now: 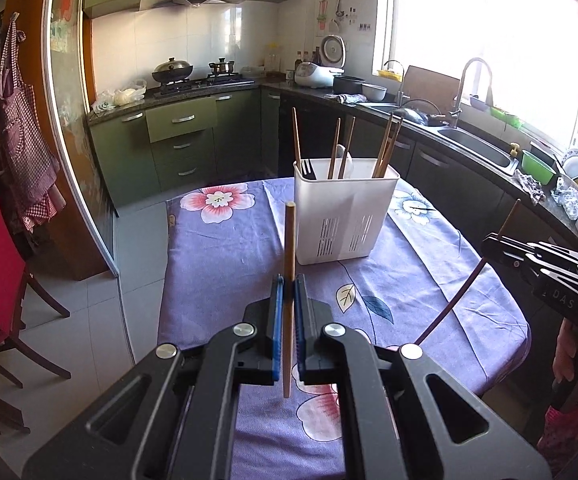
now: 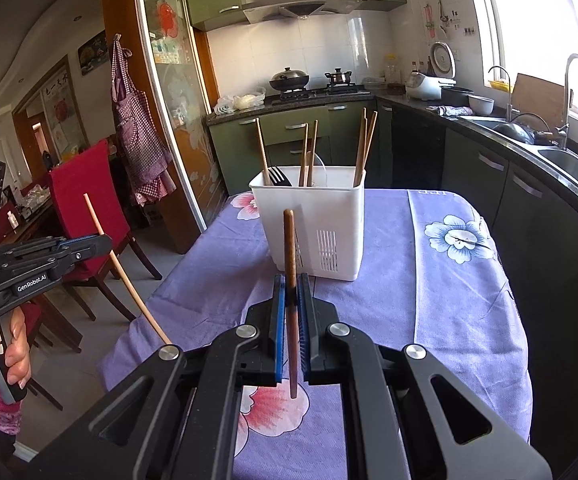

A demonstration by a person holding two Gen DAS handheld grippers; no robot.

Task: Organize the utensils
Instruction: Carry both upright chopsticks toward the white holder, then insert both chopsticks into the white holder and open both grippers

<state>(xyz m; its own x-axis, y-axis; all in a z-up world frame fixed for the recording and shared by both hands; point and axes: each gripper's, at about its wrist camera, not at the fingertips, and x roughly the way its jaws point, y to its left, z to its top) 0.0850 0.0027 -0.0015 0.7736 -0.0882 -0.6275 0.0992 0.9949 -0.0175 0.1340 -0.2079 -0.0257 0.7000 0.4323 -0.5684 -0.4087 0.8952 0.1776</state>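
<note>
black hinged linkages with round silver pivots fill the bottom of both wrist views. left gripper (image 1: 288, 292) is clenched on a light wooden chopstick (image 1: 289, 264), its blue ribbed pads (image 1: 277, 320) pressing the stick from both sides; the stick stands nearly upright, square-cut at its top, with its lower end hanging free above the cloth. right gripper (image 2: 292, 292) is likewise clamped on a dark brown chopstick (image 2: 290, 264), round-tipped and smooth, also nearly upright between blue pads. seen from the other camera, each stick slants through its gripper: the dark one (image 1: 473, 276) at the right edge of the table, the pale one (image 2: 123, 268) off the table's left edge, over the floor.

both grippers hover above a table draped in a purple cloth (image 1: 225, 264) printed with pink, white and blue flowers and lightly creased. toward the far edge of the table stands a white plastic utensil caddy (image 1: 345, 216), rectangular with slightly tapered walls and slotted vents low on its sides. several wooden chopsticks (image 1: 387, 144) lean upright in it, spread across its compartments, and a black slotted utensil head (image 2: 279, 176) shows at its left end.

a red-covered wooden chair (image 2: 85, 216) stands off the table's left side.
</note>
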